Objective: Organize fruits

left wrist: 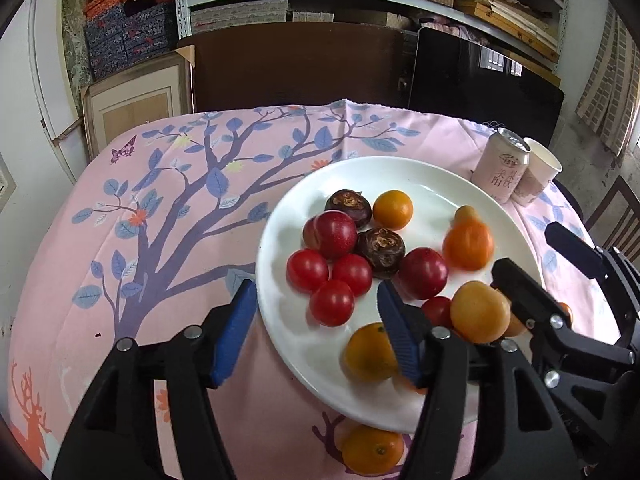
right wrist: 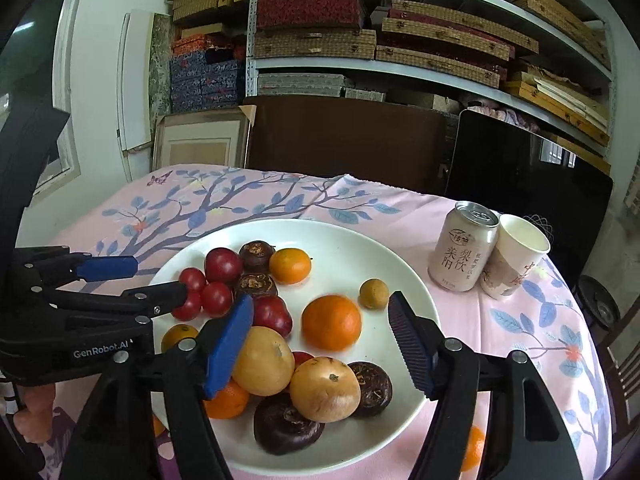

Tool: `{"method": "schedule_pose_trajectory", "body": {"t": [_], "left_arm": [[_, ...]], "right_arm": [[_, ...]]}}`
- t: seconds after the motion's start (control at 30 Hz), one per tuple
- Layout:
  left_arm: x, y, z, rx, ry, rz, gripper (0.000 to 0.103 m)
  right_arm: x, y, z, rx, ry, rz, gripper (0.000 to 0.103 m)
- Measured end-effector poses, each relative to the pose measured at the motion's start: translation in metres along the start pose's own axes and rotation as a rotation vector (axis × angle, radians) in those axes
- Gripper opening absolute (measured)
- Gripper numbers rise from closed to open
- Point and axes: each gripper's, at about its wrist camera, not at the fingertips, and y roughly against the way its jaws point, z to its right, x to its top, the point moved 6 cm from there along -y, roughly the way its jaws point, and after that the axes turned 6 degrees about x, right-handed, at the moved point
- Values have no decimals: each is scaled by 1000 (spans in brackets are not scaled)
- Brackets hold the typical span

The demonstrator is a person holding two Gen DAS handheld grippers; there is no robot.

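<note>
Both the left tongs (left wrist: 316, 312) and right tongs (right wrist: 320, 320) are hanging spread and empty over the white plate (left wrist: 400, 176), where the fruits (right wrist: 331, 322) are lying near the worktop's (left wrist: 180, 240) near edge.

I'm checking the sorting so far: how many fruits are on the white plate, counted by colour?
Red fruits: 6 (one partly hidden)
Dark brown fruits: 4
Orange fruits: 4
Yellow or tan fruits: 3
Total: 17

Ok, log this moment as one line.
left gripper: open, empty | right gripper: open, empty | white plate: fruit piled | tangerine: off plate, on cloth
</note>
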Motion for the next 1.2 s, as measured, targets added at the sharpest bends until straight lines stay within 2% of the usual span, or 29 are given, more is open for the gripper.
{"method": "schedule_pose_trajectory", "body": {"t": [0.1, 0.2, 0.37, 0.5, 0.63, 0.77, 0.83, 0.93, 1.03, 1.1, 1.13, 1.2], "left_arm": [[-8, 13, -3, -10, 14, -1, 63], [-20, 31, -7, 4, 25, 16, 70], [-49, 62, -9, 20, 51, 49, 77], [-77, 71, -3, 15, 49, 31, 79], [-99, 74, -1, 25, 44, 35, 82], [-106, 71, -5, 12, 39, 33, 82], [-106, 70, -6, -23, 57, 17, 82], [-108, 64, -8, -74, 79, -23, 82], [-109, 61, -8, -52, 62, -17, 82], [-110, 58, -6, -49, 56, -22, 82], [-111, 57, -5, -50, 54, -26, 82], [-111, 56, -4, -45, 50, -25, 82]], "right_arm": [[-4, 18, 11, 3, -57, 11, 71], [-16, 38, 25, 21, -113, -5, 71], [-55, 69, 45, -21, -147, -63, 71], [-90, 82, 54, -71, -148, -136, 71], [-109, 83, 62, -112, -133, -182, 71], [-107, 67, 66, -140, -116, -196, 71], [-103, 53, 64, -166, -73, -209, 70], [-98, 33, 65, -217, -37, -230, 62], [-97, 19, 72, -223, -70, -265, 49], [-95, 17, 79, -245, -93, -267, 36], [-95, 18, 82, -251, -105, -268, 32], [-96, 21, 84, -224, -140, -274, 32]]}}
